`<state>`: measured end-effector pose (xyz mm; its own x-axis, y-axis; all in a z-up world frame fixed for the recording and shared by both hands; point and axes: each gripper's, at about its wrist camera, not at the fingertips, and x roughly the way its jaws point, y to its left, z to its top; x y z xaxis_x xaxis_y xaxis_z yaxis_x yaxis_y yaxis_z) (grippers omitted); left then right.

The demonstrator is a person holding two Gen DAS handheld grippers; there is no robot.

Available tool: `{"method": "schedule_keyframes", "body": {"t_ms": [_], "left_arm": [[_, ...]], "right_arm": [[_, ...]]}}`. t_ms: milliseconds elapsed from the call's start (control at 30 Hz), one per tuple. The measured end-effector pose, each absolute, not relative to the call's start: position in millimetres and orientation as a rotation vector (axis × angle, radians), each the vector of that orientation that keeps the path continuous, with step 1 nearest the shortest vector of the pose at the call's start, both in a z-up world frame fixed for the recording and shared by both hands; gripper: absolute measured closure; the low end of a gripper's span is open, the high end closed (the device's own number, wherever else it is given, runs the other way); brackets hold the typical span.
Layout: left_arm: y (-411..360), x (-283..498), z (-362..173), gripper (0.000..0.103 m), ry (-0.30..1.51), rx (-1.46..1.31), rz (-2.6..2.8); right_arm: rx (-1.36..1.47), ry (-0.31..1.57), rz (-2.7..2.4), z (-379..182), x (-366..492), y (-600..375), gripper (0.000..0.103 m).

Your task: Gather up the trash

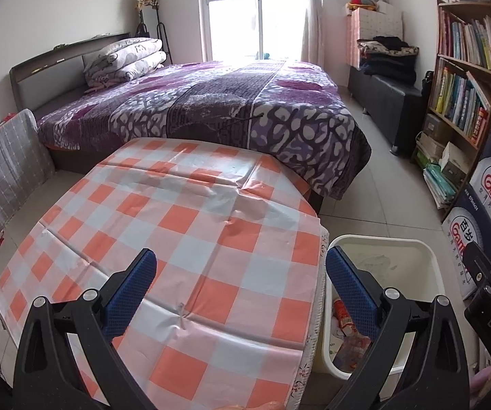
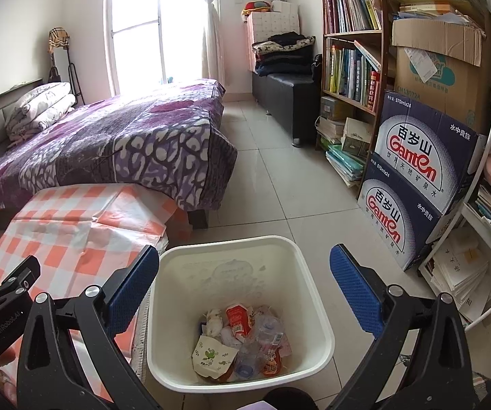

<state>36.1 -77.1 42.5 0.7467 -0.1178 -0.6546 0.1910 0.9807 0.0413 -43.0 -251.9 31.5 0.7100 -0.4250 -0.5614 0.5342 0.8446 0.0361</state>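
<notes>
1. Left gripper: jaws spread wide, holding nothing, positioned above the surface, which carries an orange-and-white checked cloth.
2. Right gripper: jaws spread wide, holding nothing, positioned over the white bin.
3. White bin: stands on the tiled floor, just beside the surface's right edge.
4. Trash: lies at the bottom of the bin. Visible items include a red-and-white wrapper, crumpled clear plastic and a white carton with green print.
5. Surroundings: bed with purple cover behind the surface; stacked water cartons and a bookshelf to the right of the bin.
</notes>
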Motion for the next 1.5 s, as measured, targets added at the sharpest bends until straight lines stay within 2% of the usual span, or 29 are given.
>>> {"method": "schedule_keyframes", "body": {"t_ms": [1500], "left_arm": [[-80,34,39,0.007,0.728,0.114,-0.191]], "right_arm": [[0.248,0.636,-0.517,19,-37,-259,0.007]]}}
